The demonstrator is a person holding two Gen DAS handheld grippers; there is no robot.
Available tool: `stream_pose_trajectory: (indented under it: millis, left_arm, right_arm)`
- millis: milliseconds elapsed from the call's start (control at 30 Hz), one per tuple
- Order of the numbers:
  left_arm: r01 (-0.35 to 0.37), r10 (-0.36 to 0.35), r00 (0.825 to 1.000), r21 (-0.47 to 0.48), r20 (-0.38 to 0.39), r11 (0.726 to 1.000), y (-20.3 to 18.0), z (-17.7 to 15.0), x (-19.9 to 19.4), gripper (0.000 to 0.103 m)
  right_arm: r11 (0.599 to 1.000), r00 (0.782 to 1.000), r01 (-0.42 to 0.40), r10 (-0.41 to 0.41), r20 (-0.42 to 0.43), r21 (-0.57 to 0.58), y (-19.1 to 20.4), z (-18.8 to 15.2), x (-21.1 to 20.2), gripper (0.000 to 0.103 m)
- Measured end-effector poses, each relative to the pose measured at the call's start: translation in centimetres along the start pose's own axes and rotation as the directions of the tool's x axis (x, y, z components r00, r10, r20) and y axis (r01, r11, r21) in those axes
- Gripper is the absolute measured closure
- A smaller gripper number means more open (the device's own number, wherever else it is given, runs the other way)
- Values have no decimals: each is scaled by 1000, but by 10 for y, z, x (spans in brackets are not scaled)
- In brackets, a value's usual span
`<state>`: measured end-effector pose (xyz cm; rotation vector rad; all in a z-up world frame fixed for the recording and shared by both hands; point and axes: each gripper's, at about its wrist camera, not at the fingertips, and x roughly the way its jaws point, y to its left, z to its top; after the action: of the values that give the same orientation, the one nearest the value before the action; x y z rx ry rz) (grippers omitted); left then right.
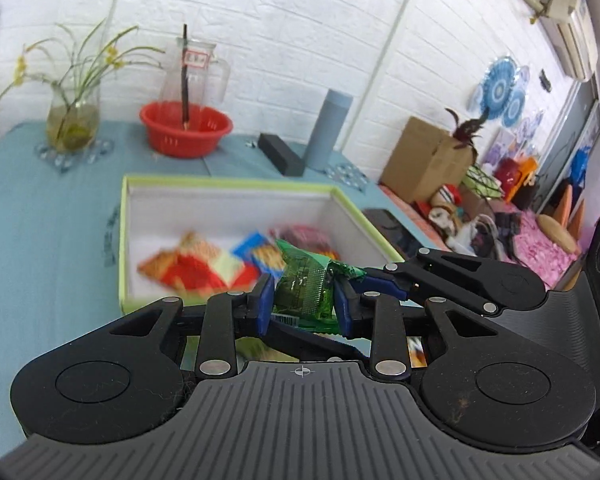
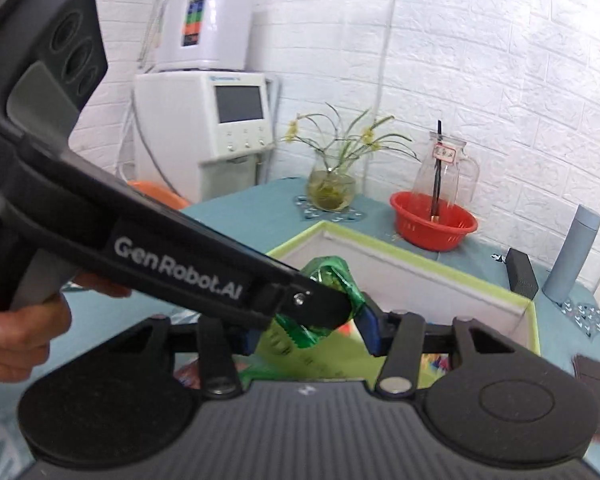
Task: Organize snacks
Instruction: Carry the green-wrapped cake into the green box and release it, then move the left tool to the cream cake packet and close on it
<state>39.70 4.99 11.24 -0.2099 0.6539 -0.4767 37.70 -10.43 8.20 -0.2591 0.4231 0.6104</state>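
Currently: both grippers meet on one green snack packet at the near edge of the box.

Blue-clothed desk [image 1: 40,216] carries a green-rimmed white box [image 1: 228,190] near its middle; the box holds blurred red-orange, blue and dark red snack packets [image 1: 196,264] on its floor. Along the desk's far edge: glass vase of yellow flowers [image 1: 73,116], red basket [image 1: 186,128] with a clear glass jug [image 1: 192,72] behind it, grey-blue cylinder [image 1: 328,128] beside a black block [image 1: 280,154]. Left gripper [image 1: 302,306] has its blue pads clamped on the green snack packet [image 1: 306,288], held above the box's near edge. Right gripper [image 2: 308,334] reaches in from the side; its fingers [image 1: 380,280] pinch the same packet's twisted right end.
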Motion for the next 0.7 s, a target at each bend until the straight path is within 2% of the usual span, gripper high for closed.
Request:
stream_pose_trajectory:
  millis: [100, 167, 233, 267, 300, 333, 467, 567, 700]
  left_arm:
    - [-23, 23, 999, 2, -28, 1000, 14, 26, 39, 94]
    - [-38, 38, 998, 2, -51, 999, 23, 35, 62, 93]
    - [-71, 71, 996, 7, -47, 997, 31, 38, 75, 82]
    - [-83, 83, 996, 4, -44, 997, 34, 38, 77, 64]
    - [-87, 87, 996, -5, -25, 996, 37, 36, 74, 52]
    - [-83, 83, 997, -11, -4, 996, 39, 35, 69, 50]
    - [-72, 73, 996, -24, 53, 997, 36, 28, 41, 46]
    - [-61, 62, 995, -13, 72, 998, 24, 17, 14, 42]
    - [-44, 43, 994, 7, 96, 999, 5, -18, -27, 35]
  right_arm:
    - [1000, 999, -3, 4, -36, 28, -29, 12, 39, 48]
    - [999, 998, -20, 23, -65, 47, -43, 10, 58, 42]
    - [998, 996, -24, 29, -83, 62, -51, 7, 71, 37]
    - [998, 996, -22, 27, -83, 64, -54, 3, 70, 30]
    - [998, 997, -17, 23, -77, 67, -55, 0, 69, 27]
    - [997, 998, -12, 17, -67, 72, -57, -3, 64, 19]
    - [997, 1000, 2, -1, -13, 80, -59, -4, 34, 10]
    - [997, 1000, 7, -9, 27, 72, -46, -9, -2, 9]
    - [996, 997, -31, 26, 66, 80, -16, -27, -50, 9]
